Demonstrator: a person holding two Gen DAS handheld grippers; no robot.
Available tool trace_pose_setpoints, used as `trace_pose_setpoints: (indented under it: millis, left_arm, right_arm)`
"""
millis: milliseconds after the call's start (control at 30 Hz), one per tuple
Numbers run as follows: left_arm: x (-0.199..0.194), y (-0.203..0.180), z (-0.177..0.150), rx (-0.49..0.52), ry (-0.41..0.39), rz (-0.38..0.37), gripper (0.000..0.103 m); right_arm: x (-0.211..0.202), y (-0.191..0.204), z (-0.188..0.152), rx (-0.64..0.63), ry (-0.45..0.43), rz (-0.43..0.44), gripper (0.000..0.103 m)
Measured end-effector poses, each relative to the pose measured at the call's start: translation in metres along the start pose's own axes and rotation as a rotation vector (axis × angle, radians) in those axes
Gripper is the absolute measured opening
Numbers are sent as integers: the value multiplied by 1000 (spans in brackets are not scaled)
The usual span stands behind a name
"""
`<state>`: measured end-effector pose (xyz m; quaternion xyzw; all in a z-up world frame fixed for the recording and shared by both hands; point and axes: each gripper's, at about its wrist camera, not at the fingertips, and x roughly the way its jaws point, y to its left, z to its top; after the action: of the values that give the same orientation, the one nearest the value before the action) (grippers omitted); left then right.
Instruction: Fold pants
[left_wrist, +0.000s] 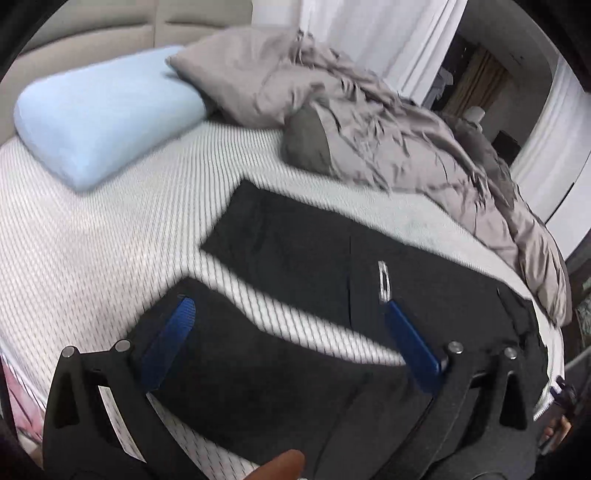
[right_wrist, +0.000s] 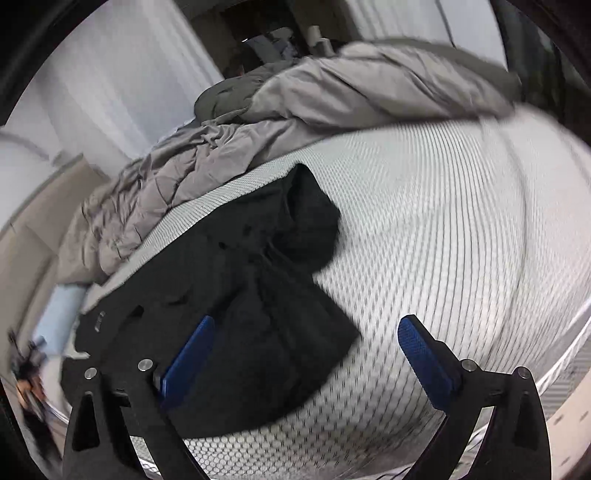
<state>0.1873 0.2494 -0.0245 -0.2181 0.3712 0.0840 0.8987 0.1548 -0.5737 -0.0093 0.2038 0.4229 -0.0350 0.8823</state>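
Black pants (left_wrist: 295, 258) are spread out on the bed (left_wrist: 92, 240), on a white mattress cover with a fine ribbed pattern. In the left wrist view the two legs are seen lying apart in a V, with a strip of cover showing between them, and a small white tag (left_wrist: 384, 280) is stuck on the fabric near the middle. The left hand-held gripper (left_wrist: 284, 314) is held over the legs with its blue fingers (left_wrist: 173, 332) spread wide, nothing caught between them. In the right wrist view the waist end of the pants (right_wrist: 240, 277) is seen bunched and rumpled, not flat at all. The right hand-held gripper (right_wrist: 306, 328) is released too, one finger (right_wrist: 192, 350) over the black fabric and the other over bare cover (both views are pretty motion-blurred). A crumpled grey duvet (left_wrist: 406, 147) is piled along the far side of the bed, with a light blue pillow (left_wrist: 103, 114) and a grey pillow (left_wrist: 236, 77) near the headboard.
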Motion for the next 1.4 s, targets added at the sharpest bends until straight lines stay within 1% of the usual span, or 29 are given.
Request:
trace_pose_setpoints:
  millis: [100,133,167,200,233,267,300,367,400,433,467,500,533,567,600,633,667,767,833,867,933,1000,1067,1133,1167,1200,1300,1367,1400]
  left_arm:
    - [1,8,-32,-50,35,-12,102]
    - [5,11,-38,-59,43,-7,102]
    - [7,12,-44,-65,47,5,102]
    - [8,14,-51,-65,55,28,102]
    - [10,18,-55,-64,58,48,102]
    - [8,21,-60,-72,55,62,102]
    - [7,25,-65,-84,54,67,102]
    - [2,35,-72,-107,47,76,102]
    - [-1,40,-76,-120,45,83,102]
    - [-3,46,-79,-134,46,85,102]
    - [-4,51,-83,-150,49,86,102]
    - [-5,55,-86,-164,52,88,102]
    - [-3,59,-87,-174,55,84,102]
    - [-3,62,-90,-183,56,79,102]
    - [-4,66,-94,-193,63,76,102]
    - [-4,70,-98,-203,69,67,102]
    - [-5,74,-100,-216,74,58,102]
    - [-2,85,-105,-273,92,3,97]
    - [3,96,-109,-340,104,-50,88]
    - [6,102,-110,-372,100,-76,87]
    - [15,107,-107,-393,106,-80,80]
    - [22,114,-105,-431,108,-79,76]
    - [25,119,-101,-468,66,-67,57]
    - [28,118,-94,-462,57,-45,9]
    - [27,116,-90,-460,46,-58,1]
    - [23,113,-85,-449,22,-69,0]
    - [-20,80,-62,-337,-119,-111,0]
    - [-48,60,-53,-280,-186,-138,0]
    - [-61,53,-53,-237,-207,-133,0]
  right_arm:
    - [26,-18,-13,105,34,66,98]
    - [38,-21,-12,127,45,81,86]
    - [48,-22,-11,143,47,91,66]
    - [56,-24,-10,170,53,88,52]
    - [61,-23,-8,196,59,91,28]
    - [57,-19,-8,202,49,101,15]
    - [46,-12,-6,170,17,105,15]
    - [10,5,-8,66,-76,88,14]
    - [-4,6,-11,52,-99,87,14]
    - [-13,2,-15,59,-100,83,14]
    - [-13,-3,-19,63,-83,60,18]
    - [-8,-8,-23,50,-51,15,20]
    - [4,-14,-27,33,-4,-42,26]
    - [14,-22,-32,56,49,-69,34]
    - [16,-29,-35,91,65,-57,36]
    - [13,-32,-37,123,50,-22,41]
    - [7,-33,-37,131,28,-7,51]
    - [-4,-33,-38,130,-13,-14,64]
    - [-6,-33,-40,131,-1,-2,64]
    - [-8,-33,-42,128,2,4,64]
    - [-8,-33,-47,129,10,12,64]
    - [-4,-31,-50,132,17,11,64]
    - [0,-30,-53,134,13,11,64]
    - [0,-30,-51,137,7,15,64]
    - [-1,-31,-50,138,5,18,64]
    - [-1,-30,-49,137,6,19,64]
    - [1,-27,-43,128,9,16,64]
    - [4,-23,-36,124,6,15,64]
    - [4,-22,-33,124,3,13,64]
